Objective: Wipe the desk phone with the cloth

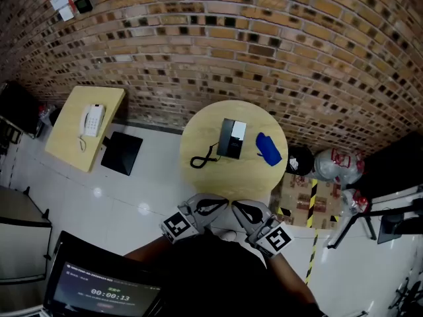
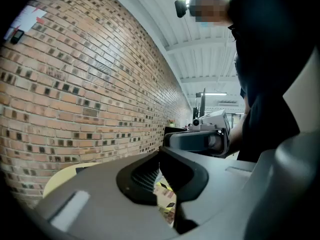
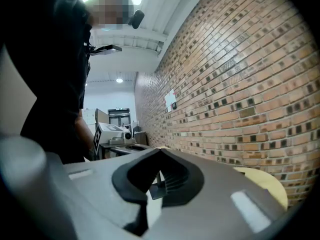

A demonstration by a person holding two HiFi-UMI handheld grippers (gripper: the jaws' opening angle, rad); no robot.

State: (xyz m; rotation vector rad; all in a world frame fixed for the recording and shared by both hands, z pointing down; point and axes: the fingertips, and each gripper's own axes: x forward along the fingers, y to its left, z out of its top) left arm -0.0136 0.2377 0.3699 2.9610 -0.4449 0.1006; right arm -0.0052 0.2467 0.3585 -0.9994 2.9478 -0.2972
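**Presently: desk phone [image 1: 231, 139] and cloth [image 1: 268, 148] on the round table [image 1: 244, 177], nothing held**

- We note the desk phone lying near the middle of the round table. It has a dark body with a pale panel on its right half.
- Its coiled cord [image 1: 203, 158] curls off to the left across the wood.
- The cloth is blue and bunched. It lies just beside the phone on the right, with a thin strip of bare tabletop between them.
- We see the left gripper [image 1: 213, 207] and the right gripper [image 1: 246, 211] low against the person's body, at the near edge of the table. Both are well apart from phone and cloth.
- The two grippers point in toward each other with their tips close together. Each has its marker cube on the outer side.
- In the left gripper view the fingers meet tip to tip and nothing sits between them. Only a sliver of floor shows through the slot below the tips.
- In the right gripper view the fingers are likewise pressed together and empty.
- A brick wall [image 1: 264, 38] runs behind the table.
- To the left stands a rectangular table [image 1: 69, 144] with a white phone [image 1: 92, 119] on it.
- A laptop [image 1: 99, 289] glows at the lower left.
- To the right of the round table we log a white bag [image 1: 337, 164], with striped tape [image 1: 312, 236] on the floor.
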